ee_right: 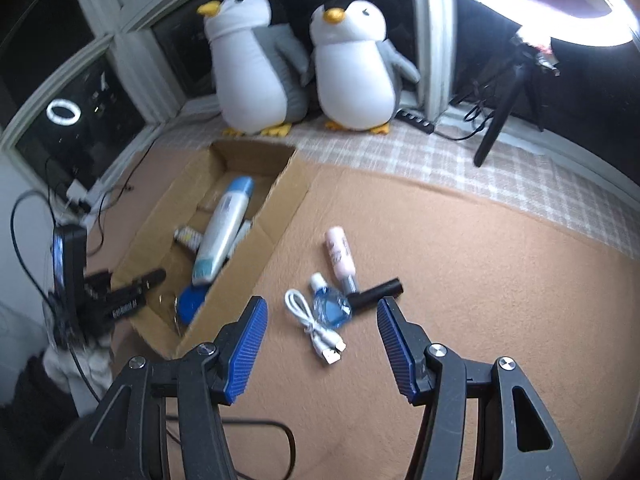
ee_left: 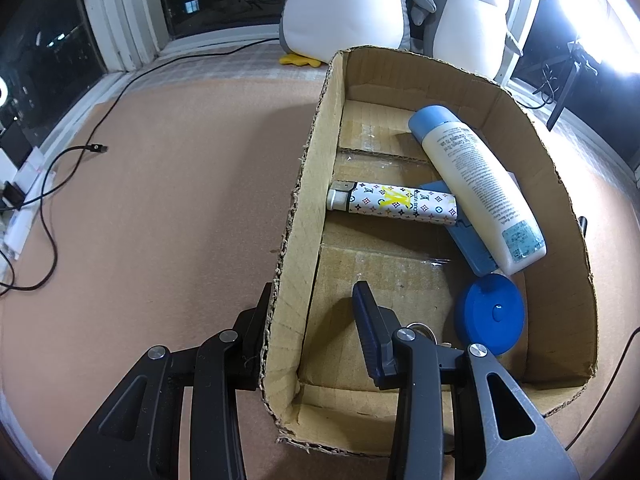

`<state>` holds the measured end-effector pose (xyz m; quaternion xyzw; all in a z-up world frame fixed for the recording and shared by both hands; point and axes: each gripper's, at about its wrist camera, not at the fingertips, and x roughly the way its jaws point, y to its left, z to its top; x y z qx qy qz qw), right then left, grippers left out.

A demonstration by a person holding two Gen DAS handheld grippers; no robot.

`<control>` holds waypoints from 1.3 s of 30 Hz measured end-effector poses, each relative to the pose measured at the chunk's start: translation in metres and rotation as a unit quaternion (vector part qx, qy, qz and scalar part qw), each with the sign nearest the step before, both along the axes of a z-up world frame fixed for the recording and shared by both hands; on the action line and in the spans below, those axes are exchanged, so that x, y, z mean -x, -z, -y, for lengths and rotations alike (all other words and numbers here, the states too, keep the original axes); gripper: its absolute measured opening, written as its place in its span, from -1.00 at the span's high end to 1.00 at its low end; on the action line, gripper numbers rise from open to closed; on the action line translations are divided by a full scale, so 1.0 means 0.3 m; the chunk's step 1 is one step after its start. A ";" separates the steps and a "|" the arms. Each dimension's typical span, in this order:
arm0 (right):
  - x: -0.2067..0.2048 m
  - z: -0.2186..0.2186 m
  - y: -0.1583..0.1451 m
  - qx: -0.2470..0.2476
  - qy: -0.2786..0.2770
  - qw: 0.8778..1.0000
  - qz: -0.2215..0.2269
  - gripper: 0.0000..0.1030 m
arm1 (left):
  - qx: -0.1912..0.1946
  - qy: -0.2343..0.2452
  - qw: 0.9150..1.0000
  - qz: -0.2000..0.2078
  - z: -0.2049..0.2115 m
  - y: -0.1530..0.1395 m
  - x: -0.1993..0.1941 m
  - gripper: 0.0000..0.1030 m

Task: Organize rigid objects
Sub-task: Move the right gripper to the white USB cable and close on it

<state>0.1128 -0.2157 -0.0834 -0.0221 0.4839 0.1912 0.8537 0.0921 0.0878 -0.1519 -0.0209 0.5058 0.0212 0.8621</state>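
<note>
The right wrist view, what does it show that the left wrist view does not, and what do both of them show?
Only the right wrist view: a white coiled cable, a small clear blue bottle, a pink tube and a black cylinder on the tan mat, outside the box. Only the left wrist view: a black loose cable on the mat. Both: the brown cardboard box, the white bottle with blue cap, the round blue lid and two plush penguins.

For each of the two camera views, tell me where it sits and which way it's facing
Left wrist: on the left gripper, looking steeply down into the cardboard box; its fingers straddle and clamp the box's wall.
Right wrist: on the right gripper, angled down over the brown mat at a white cable; its open fingers show.
Shared: the box, lotion bottle, two plush penguins.
</note>
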 end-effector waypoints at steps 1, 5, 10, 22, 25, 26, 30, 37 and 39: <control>0.003 -0.006 0.020 0.004 -0.014 1.000 -0.006 0.00 | -0.003 0.000 1.000 -0.001 0.003 -0.001 0.000 0.27; 0.007 -0.028 0.101 0.018 -0.061 0.997 -0.031 0.16 | -0.016 -0.001 1.000 0.001 0.014 -0.002 0.001 0.27; -0.013 -0.045 0.195 0.030 -0.093 0.994 -0.058 0.22 | -0.013 -0.004 1.000 0.000 0.012 -0.003 0.003 0.27; -0.056 -0.072 0.279 0.040 -0.114 0.989 -0.090 0.27 | -0.012 -0.010 1.000 -0.003 0.008 -0.004 -0.001 0.27; -0.049 -0.095 0.284 0.042 -0.124 0.987 -0.092 0.29 | -0.012 -0.010 1.000 -0.003 0.008 -0.004 -0.001 0.27; -0.049 -0.101 0.285 0.044 -0.125 0.987 -0.092 0.29 | -0.012 -0.010 1.000 -0.003 0.009 -0.004 -0.001 0.27; -0.061 -0.126 0.293 0.054 -0.120 0.987 -0.089 0.29 | -0.010 -0.009 1.000 -0.002 0.003 -0.002 0.002 0.27; -0.098 -0.185 0.311 0.085 -0.110 0.987 -0.078 0.64 | -0.002 -0.009 1.000 -0.001 -0.008 0.001 0.005 0.27; -0.104 -0.193 0.311 0.096 -0.109 0.987 -0.075 0.68 | 0.000 -0.009 1.000 -0.001 -0.011 0.001 0.006 0.27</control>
